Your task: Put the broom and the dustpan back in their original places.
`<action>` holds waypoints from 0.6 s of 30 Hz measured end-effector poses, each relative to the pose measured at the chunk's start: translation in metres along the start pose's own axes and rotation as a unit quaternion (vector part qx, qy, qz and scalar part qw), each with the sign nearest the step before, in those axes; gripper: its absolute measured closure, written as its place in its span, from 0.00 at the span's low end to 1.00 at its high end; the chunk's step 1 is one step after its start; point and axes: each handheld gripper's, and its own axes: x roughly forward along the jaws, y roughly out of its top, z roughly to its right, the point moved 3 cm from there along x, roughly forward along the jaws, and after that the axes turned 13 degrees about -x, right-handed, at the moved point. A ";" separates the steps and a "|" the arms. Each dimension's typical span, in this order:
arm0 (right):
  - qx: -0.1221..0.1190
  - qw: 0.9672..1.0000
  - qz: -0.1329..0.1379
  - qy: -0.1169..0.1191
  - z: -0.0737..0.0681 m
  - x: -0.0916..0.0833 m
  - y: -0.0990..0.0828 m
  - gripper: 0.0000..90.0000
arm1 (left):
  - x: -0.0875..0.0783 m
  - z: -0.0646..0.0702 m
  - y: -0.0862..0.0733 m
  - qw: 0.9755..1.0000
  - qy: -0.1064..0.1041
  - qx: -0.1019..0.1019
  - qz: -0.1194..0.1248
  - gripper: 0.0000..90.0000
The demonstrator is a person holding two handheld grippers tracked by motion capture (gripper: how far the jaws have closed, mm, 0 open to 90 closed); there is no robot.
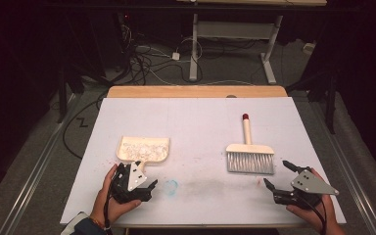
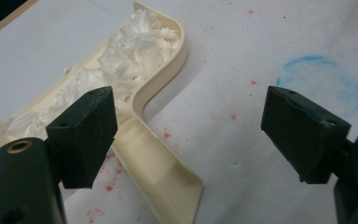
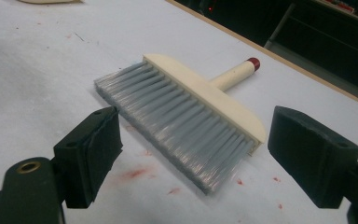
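**Dustpan handle at the left tool, brush beyond the right**

Tools sit nearest, at the person's edge of the white counter [image 1: 200, 112], both with jaws spread apart and nothing between them. The left tool [image 1: 152, 185] lies at about 7 o'clock on the counter; the right tool [image 1: 275, 175] at about 5 o'clock.

Just past the left tool, at roughly 12 o'clock from it, lies the cream dustpan [image 1: 143, 149], its tray loaded with white paper scraps [image 2: 121, 51]. In the left gripper view the dustpan's handle [image 2: 161, 172] runs toward the camera and passes just inside the left-hand jaw, while the other jaw stands well off over bare counter near a faint blue ring [image 2: 321, 79]. The handle's long axis points back at the tool, so closing on it would, I judge, call for shifting sideways to centre the handle in the gap.

Farther right, the brush [image 1: 250, 155] lies at about 11 o'clock from the right tool, near but apart. Its grey bristles [image 3: 182, 126] face the person and its red-tipped handle [image 3: 237, 72] points away, toward 12 o'clock. The right tool is the nearer one, yet the handle sits at the brush's far end, beyond the bristles.
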 end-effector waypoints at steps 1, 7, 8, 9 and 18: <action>0.000 1.000 0.000 -0.001 0.000 0.000 0.000 0.19 | 0.000 0.000 0.000 1.000 0.000 0.001 0.002 0.20; -0.003 1.000 -0.006 0.000 0.000 0.000 0.000 0.19 | -0.001 0.002 -0.001 1.000 0.001 0.006 0.005 0.20; -0.003 1.000 -0.008 0.004 -0.001 -0.001 0.000 0.19 | -0.001 0.002 0.000 1.000 0.000 0.006 0.006 0.20; -0.004 1.000 -0.008 0.004 0.000 -0.001 0.000 0.19 | -0.001 0.002 0.000 1.000 0.000 0.007 0.008 0.20; -0.002 1.000 -0.005 0.001 0.001 -0.002 0.000 0.19 | 0.001 0.003 0.001 1.000 0.000 0.011 0.002 0.20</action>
